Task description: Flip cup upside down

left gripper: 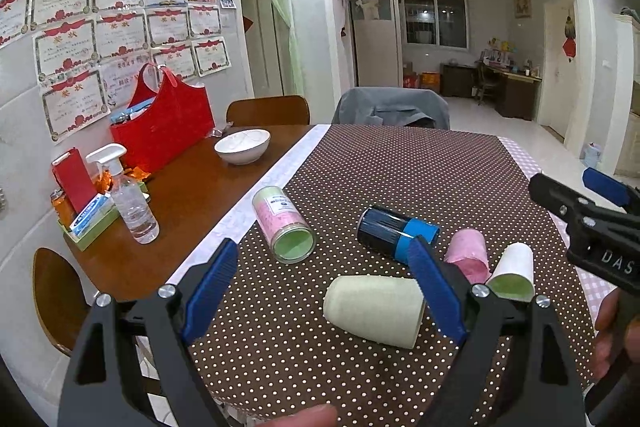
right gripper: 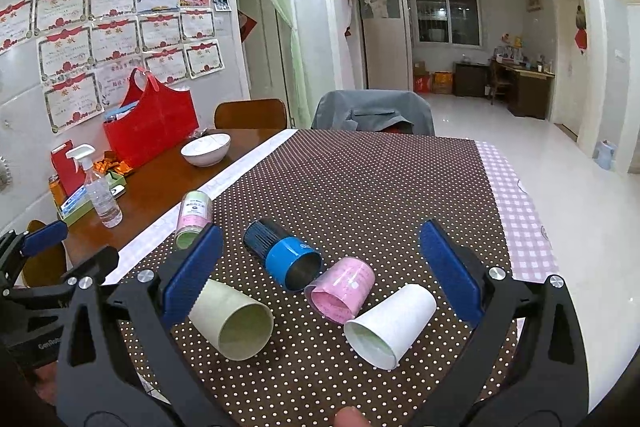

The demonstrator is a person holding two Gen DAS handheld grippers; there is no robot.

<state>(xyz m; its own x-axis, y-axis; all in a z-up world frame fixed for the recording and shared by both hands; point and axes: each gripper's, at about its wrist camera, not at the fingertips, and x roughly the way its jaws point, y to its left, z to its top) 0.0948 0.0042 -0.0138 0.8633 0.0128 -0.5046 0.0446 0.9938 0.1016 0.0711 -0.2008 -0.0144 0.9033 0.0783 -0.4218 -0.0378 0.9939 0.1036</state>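
On the dotted brown cloth [right gripper: 360,187] that covers most of the wooden dining table [left gripper: 184,187], five cups lie on their sides, grouped toward the near edge. None stands upright or upside down, so by my reading the flipping has not begun.

Nearest the left gripper [left gripper: 324,291] is a pale cream cup [left gripper: 374,311], its closed base pointing left and its mouth right. Behind it lies a dark cup with a blue band [left gripper: 394,233]. To the right, a pink cup [left gripper: 468,253] and a white cup with a green lining [left gripper: 514,273] lie touching or nearly so. A taller pink and green cup [left gripper: 286,229] lies apart, near the cloth's left edge.

Both grippers hover above the cloth, jaws spread wide and gripping nothing. The left gripper's blue pads [left gripper: 210,291] bracket the cream cup from above, which suggests it is the first target. The right gripper [right gripper: 320,275] looks down over the middle of the group, its pads either side of the blue, pink and white cups; which it means to take cannot be told.

Lying sideways, each cup offers its round wall to a pinch, but may roll when touched.

Along the bare wood at the left edge sit a white bowl [left gripper: 242,145], a spray bottle [left gripper: 130,199] and a red bag [left gripper: 164,123], well apart from the cups.
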